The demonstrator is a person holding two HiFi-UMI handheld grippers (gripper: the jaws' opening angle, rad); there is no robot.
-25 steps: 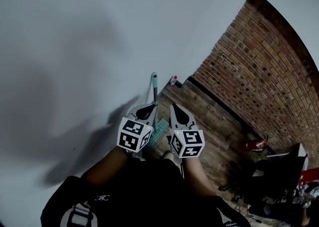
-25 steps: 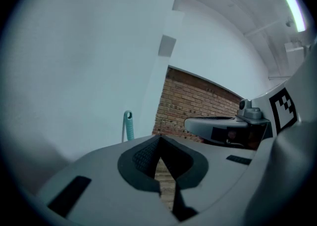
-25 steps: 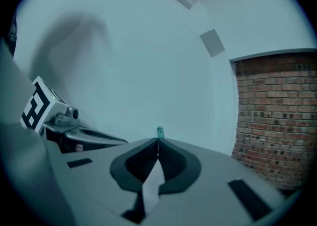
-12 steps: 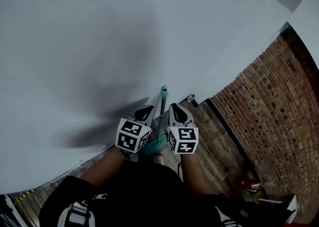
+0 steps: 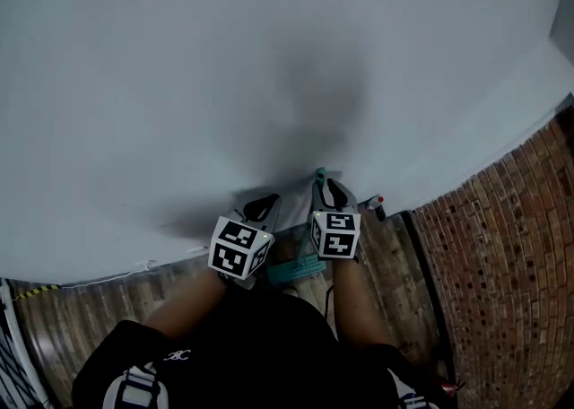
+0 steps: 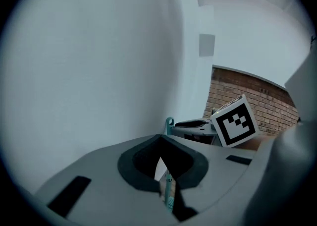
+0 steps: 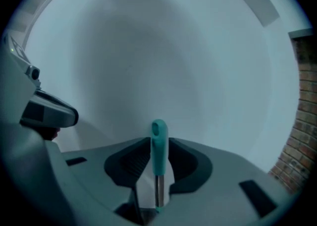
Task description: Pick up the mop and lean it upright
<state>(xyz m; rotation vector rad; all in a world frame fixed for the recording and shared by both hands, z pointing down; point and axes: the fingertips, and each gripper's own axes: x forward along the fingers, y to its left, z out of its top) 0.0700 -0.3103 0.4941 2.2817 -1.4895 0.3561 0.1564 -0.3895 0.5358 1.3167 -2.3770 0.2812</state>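
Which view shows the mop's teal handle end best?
Right gripper view: the teal handle end stands centered, unblocked, between the right tool's opening jaws. The head view shows only its tip beside the tool; the left gripper view, a small distant loop.

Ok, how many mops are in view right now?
1. The mop stands upright before the white wall: teal head on the wooden floor, handle top between the right gripper's opening jaws. No other shows.

Pale grey wall (image 5: 224, 57), wooden plank floor (image 5: 94, 304), red brick wall (image 5: 507, 291)
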